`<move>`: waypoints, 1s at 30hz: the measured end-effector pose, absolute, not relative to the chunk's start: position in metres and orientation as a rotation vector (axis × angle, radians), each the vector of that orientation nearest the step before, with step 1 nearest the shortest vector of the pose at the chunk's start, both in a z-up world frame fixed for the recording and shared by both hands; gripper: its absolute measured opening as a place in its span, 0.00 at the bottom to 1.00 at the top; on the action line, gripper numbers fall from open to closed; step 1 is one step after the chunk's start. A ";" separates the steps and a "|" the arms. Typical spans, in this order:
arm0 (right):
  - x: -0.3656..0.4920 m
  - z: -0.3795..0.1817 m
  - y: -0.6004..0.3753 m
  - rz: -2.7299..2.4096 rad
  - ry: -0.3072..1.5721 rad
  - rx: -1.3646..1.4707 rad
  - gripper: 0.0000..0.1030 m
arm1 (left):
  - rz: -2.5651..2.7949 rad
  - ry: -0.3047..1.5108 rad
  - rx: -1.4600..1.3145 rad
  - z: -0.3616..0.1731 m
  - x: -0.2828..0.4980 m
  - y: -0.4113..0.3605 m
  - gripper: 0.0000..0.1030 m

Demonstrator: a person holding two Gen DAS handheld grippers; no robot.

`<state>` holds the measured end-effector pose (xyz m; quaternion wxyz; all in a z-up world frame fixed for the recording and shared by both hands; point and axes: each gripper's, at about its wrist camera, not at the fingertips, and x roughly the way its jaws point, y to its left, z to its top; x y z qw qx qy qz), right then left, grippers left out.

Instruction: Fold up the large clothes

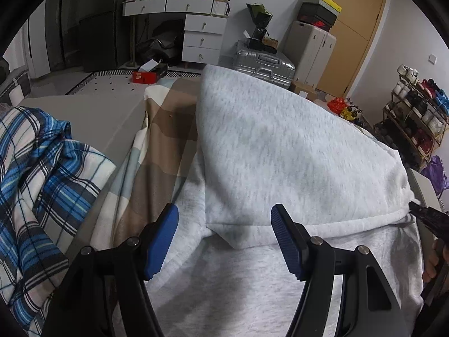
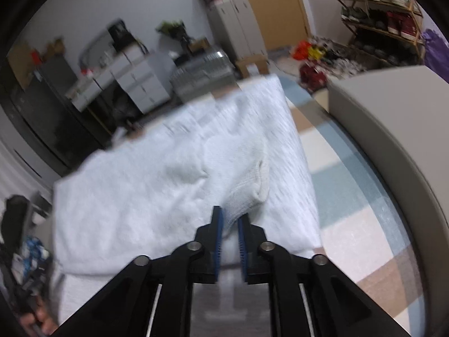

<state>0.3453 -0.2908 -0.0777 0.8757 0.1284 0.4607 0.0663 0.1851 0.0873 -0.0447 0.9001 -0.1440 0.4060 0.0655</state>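
Observation:
A light grey sweatshirt lies on a bed, its upper part folded over toward me. My left gripper hangs open just above the fold's edge, blue pads wide apart and nothing pinched. In the right wrist view the sweatshirt is blurred, and its ribbed cuff runs into my right gripper. The jaws stand close together, pressing the cuff's end between the pads. The right gripper's dark tip also shows at the sweatshirt's right edge, with a hand behind it.
A brown, beige and pale blue checked blanket covers the bed under the sweatshirt. A blue plaid garment is bunched at the left. A padded grey bed edge rises on the right. Beyond stand a silver suitcase, white drawers and a shoe rack.

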 end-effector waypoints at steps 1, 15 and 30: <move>0.342 -0.075 -0.291 0.148 0.958 0.265 0.21 | 0.134 0.841 -0.286 -0.044 0.183 0.086 0.62; 0.247 -0.051 -0.321 0.236 0.922 0.261 0.78 | 0.118 0.837 -0.130 -0.037 0.120 0.073 0.64; 0.216 -0.059 -0.321 0.184 0.974 0.187 0.80 | 0.029 0.746 -0.219 -0.042 0.098 0.054 0.99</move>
